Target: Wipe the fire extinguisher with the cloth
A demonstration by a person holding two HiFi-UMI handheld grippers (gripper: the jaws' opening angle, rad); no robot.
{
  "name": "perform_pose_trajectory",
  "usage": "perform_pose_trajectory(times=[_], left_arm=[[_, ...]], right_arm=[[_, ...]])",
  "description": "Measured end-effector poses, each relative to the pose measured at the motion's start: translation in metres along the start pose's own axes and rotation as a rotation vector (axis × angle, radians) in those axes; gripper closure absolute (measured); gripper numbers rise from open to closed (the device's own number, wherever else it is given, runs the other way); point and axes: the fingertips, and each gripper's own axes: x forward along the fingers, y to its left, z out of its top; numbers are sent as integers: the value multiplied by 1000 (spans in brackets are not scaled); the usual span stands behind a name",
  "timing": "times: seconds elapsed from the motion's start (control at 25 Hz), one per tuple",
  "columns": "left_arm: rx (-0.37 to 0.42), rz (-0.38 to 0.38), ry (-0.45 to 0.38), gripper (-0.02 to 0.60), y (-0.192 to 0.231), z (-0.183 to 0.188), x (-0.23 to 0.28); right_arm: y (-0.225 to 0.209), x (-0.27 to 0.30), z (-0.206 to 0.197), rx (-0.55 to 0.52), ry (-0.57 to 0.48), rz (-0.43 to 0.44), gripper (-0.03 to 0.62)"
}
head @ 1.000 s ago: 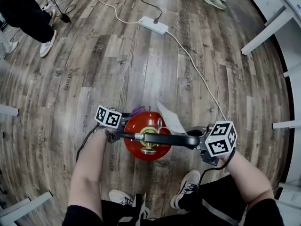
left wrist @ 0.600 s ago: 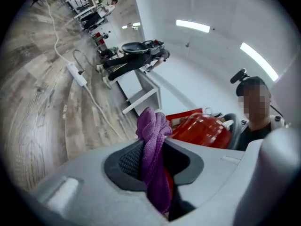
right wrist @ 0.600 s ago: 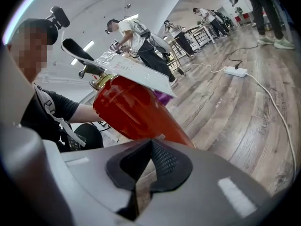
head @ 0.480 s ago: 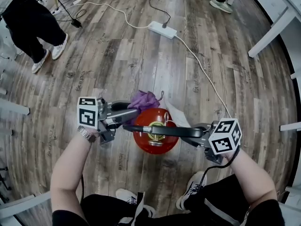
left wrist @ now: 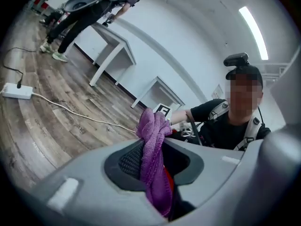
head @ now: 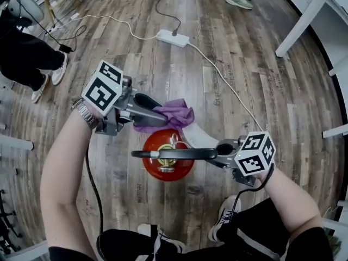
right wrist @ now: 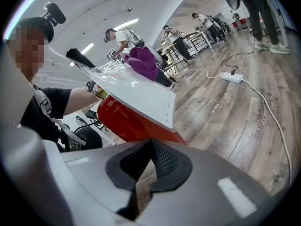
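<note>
The red fire extinguisher (head: 163,170) stands upright on the wooden floor (head: 261,80), a little below the middle of the head view, seen from above. Its black handle (head: 174,154) lies across its top, from left to right in the frame. A white tag (head: 198,137) hangs at its upper right side.

The left hand-held gripper (head: 159,115) is in the left middle of the frame, above the extinguisher and not touching it. Its jaws are closed on the purple cloth (head: 176,113). In the left gripper view the cloth (left wrist: 153,159) is pinched between the two pads, with a bunch standing out past the tips and the rest hanging down.

The right hand-held gripper (head: 222,150) is at the right of the extinguisher, and its front end meets the right end of the black handle. In the right gripper view its jaws (right wrist: 141,173) are fully together. Whether they pinch something thin I cannot tell. Just beyond them are the red body (right wrist: 127,121) and the white tag (right wrist: 141,95).

At the top middle of the head view a white power strip (head: 172,37) lies on the floor, and its cable (head: 228,86) runs down to the right. The legs of another person (head: 27,58) are at the upper left.
</note>
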Motion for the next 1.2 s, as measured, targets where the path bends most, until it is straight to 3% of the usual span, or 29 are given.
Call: perform_pose_trajectory(times=[0.28, 0.48, 0.64, 0.88, 1.08, 1.2], left_arm=[[-199, -114, 225, 491, 61, -55, 55], [-264, -91, 288, 489, 117, -113, 97], [-279, -19, 268, 489, 161, -159, 122], [-371, 109, 155, 489, 221, -221, 136], [-387, 139, 75, 489, 225, -221, 135], [-400, 104, -3, 489, 212, -202, 125]], right_arm=[[-1, -17, -2, 8, -20, 14, 589], [1, -26, -4, 14, -25, 34, 589], [1, -37, -8, 21, -23, 29, 589], [4, -50, -13, 11, -32, 2, 589], [3, -55, -14, 13, -33, -25, 589], [6, -52, -8, -7, -44, -25, 589]])
